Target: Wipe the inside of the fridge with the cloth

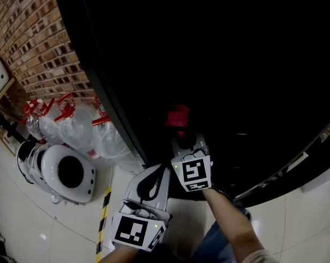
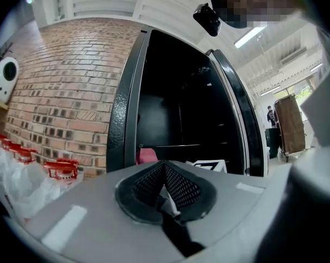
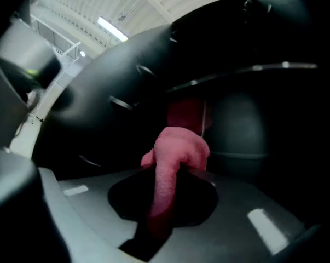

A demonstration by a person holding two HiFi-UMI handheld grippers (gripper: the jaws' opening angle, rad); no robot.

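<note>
Head view is looking steeply down at our two claws in front of a tall black fridge (image 1: 219, 64), whose inside is lying in deep shadow. We are holding the right claw (image 1: 180, 131) up at the dark opening. Its jaws are clamping a small pink terry cloth (image 1: 178, 115), which is sticking out past the tips into the fridge. Right gripper view is showing the same grip from close by: the right claw (image 3: 166, 174) is pinching the cloth (image 3: 178, 149) so that a folded lump is bulging beyond the jaws, with a dim shelf edge (image 3: 252, 69) and dark walls behind it. We cannot tell whether the cloth is touching any surface. We are holding the left claw (image 1: 155, 171) lower and nearer our body, just left of the right one and outside the fridge. Left gripper view is showing the left claw (image 2: 165, 171) with its mesh-padded jaws pressed together and nothing between them. Beyond them the fridge door (image 2: 238, 108) is standing swung open, and a corner of the pink cloth is peeking out low in the opening. A red brick wall (image 1: 39, 43) is running along the fridge's left. At its foot, clear plastic bottles with red caps (image 1: 71, 119) are crowding beside a white round-fronted machine (image 1: 66, 171) on the pale tiled floor (image 1: 22, 223).
</note>
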